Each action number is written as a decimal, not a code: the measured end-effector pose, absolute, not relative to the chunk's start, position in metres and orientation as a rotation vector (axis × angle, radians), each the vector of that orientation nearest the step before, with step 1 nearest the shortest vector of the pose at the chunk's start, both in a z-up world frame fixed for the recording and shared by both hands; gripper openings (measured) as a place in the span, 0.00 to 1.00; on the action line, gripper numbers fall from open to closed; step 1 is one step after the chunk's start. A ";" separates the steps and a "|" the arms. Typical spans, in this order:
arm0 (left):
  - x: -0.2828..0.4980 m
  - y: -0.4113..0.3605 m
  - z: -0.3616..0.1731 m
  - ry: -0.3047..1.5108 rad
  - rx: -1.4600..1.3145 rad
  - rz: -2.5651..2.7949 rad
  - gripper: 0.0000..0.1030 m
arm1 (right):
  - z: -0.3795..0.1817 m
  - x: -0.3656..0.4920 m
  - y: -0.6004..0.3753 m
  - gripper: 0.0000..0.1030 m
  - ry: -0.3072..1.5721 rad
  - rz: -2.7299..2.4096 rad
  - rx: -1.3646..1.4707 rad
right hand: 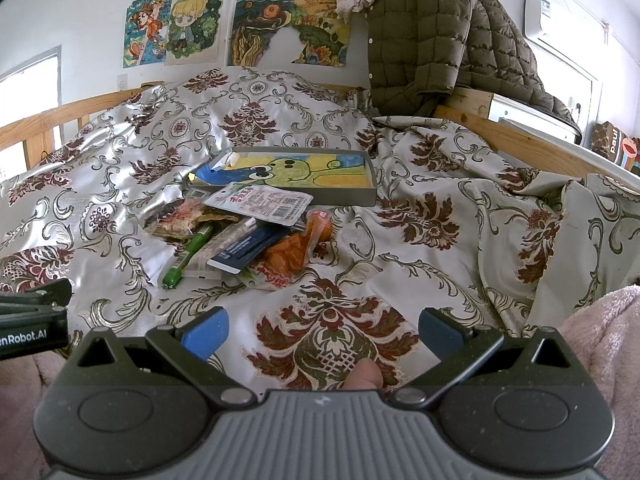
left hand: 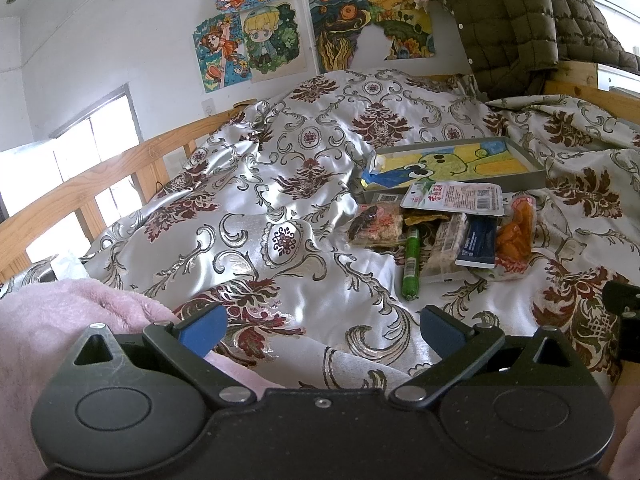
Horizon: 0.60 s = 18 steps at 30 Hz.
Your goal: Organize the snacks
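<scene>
On the shiny flowery bed cover (right hand: pixel 420 184), a messy pile of snack packets (right hand: pixel 240 232) lies beside the flat grey box (right hand: pixel 360 200); nothing is sorted yet. Left gripper (left hand: pixel 322 330) and right gripper (right hand: pixel 322 330) hang wide open; both hold nothing.

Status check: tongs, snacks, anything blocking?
Left tongs open, empty. Right tongs open, empty. Snack pile untouched on bedspread, against the tray. Path clear.

Wooden-railed bed (left hand: pixel 120 168), covered by a silver satin bedspread (left hand: pixel 280 208) with dark red damask print. On the spread: shallow grey box (right hand: pixel 360 196) with a cartoon drawing inside, snack pile (right hand: pixel 240 232) touching its near edge, pink fleece (left hand: pixel 60 320) at near side.
</scene>
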<state>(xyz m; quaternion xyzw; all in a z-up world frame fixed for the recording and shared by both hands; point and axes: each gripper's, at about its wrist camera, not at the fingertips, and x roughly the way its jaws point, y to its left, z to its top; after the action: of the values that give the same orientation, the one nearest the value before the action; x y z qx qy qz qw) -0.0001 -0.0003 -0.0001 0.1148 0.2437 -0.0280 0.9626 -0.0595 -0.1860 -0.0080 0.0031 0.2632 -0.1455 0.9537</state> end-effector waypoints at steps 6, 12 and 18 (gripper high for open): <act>0.003 0.002 0.000 0.484 0.201 -0.069 0.99 | -0.006 -0.060 -0.187 1.00 0.515 -0.295 0.013; 0.000 0.005 0.005 0.472 0.165 -0.096 0.99 | -0.004 -0.063 -0.187 1.00 0.499 -0.285 0.021; 0.011 0.004 0.010 0.497 0.129 -0.119 0.99 | -0.004 -0.061 -0.186 1.00 0.500 -0.278 0.028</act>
<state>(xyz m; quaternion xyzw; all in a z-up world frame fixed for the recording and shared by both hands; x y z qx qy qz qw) 0.0112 0.0036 0.0100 0.0638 0.2455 -0.0589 0.9655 -0.0611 -0.1857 -0.0039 0.0137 0.2467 -0.1371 0.9592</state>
